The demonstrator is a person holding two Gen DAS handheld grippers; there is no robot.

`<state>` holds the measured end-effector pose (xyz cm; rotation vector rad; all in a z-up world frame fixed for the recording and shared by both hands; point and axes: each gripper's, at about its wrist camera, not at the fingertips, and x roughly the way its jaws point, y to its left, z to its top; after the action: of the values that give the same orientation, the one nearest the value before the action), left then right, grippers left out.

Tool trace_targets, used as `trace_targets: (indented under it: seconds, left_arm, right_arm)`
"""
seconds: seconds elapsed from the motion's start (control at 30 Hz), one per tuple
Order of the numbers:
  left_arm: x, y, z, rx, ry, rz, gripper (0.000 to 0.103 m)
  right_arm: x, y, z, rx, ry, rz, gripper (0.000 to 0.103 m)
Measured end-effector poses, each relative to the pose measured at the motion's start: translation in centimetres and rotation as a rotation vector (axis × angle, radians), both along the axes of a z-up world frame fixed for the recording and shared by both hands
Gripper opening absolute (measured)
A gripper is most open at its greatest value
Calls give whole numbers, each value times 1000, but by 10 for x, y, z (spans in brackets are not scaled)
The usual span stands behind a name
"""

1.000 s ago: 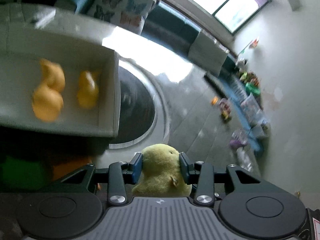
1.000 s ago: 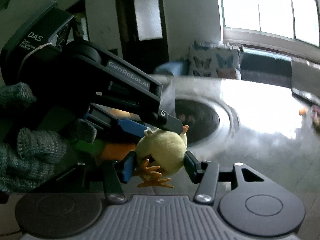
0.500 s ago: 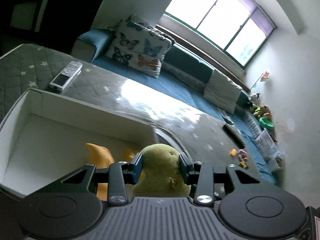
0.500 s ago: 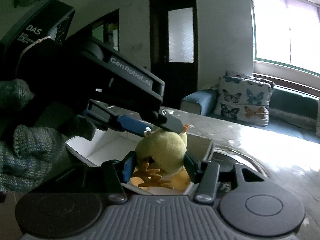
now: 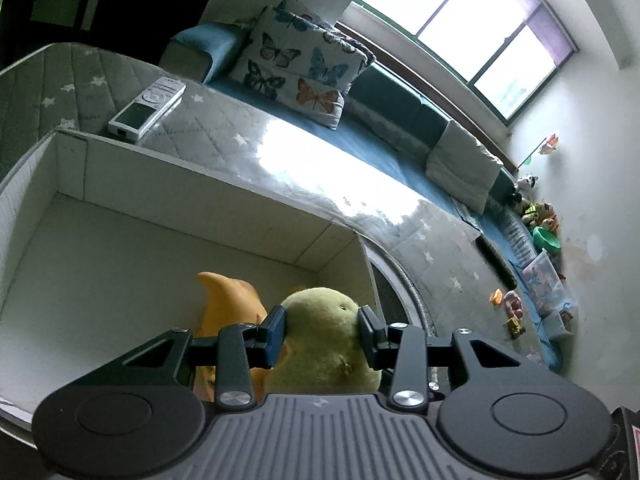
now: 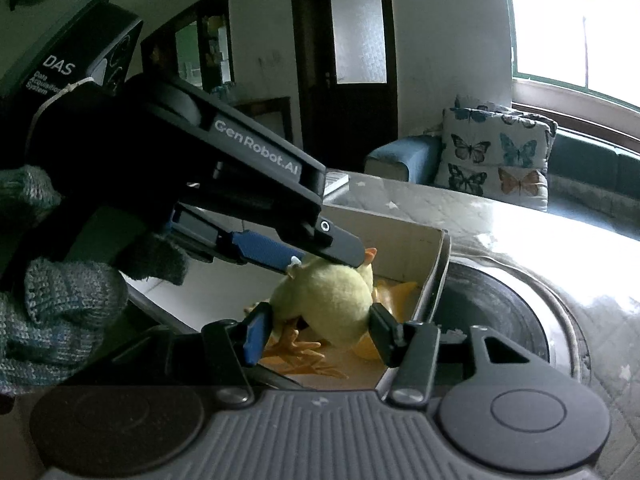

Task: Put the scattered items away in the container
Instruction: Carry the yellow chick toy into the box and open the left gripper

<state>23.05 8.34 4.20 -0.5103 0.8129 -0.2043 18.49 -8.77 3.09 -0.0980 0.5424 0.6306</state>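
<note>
Left wrist view: my left gripper [image 5: 322, 330] pinches a yellow plush chick [image 5: 320, 332] by its sides, both blue pads pressed into the fur. Just behind the chick an orange rubber duck [image 5: 228, 300] lies on the floor of the white cardboard box [image 5: 200, 188], near the box's right wall. The chick hangs over that same corner of the box. Beyond the box's far rim a white remote control [image 5: 148, 108] rests on the grey star-quilted tabletop [image 5: 280, 160]. Farther back a butterfly-print pillow [image 5: 296, 68] leans on a teal sofa under the window.

From the right wrist view, my right gripper [image 6: 318, 332] sits around the chick's [image 6: 324, 300] lower body; its pads touch or nearly touch the fur, and I cannot tell whether they grip it. The left gripper [image 6: 304, 252] reaches in from the upper left, held by my grey knit-gloved hand [image 6: 52, 308], clamped on the chick's upper part. The chick's orange feet [image 6: 300, 350] dangle above the box [image 6: 436, 276] interior.
</note>
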Motion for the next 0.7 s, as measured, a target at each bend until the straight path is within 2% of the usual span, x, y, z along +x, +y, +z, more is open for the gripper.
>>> trace_targets:
  seconds: [0.63,0.7]
  left_arm:
    - [-28,-12,18,68,-57,-24,41]
    - [-35,-15,21,77,-70,-32,41]
  right_arm:
    - [-15,-6,7,4,-27,-21,55]
    - [-17,-8,9,9,-31,-22,58]
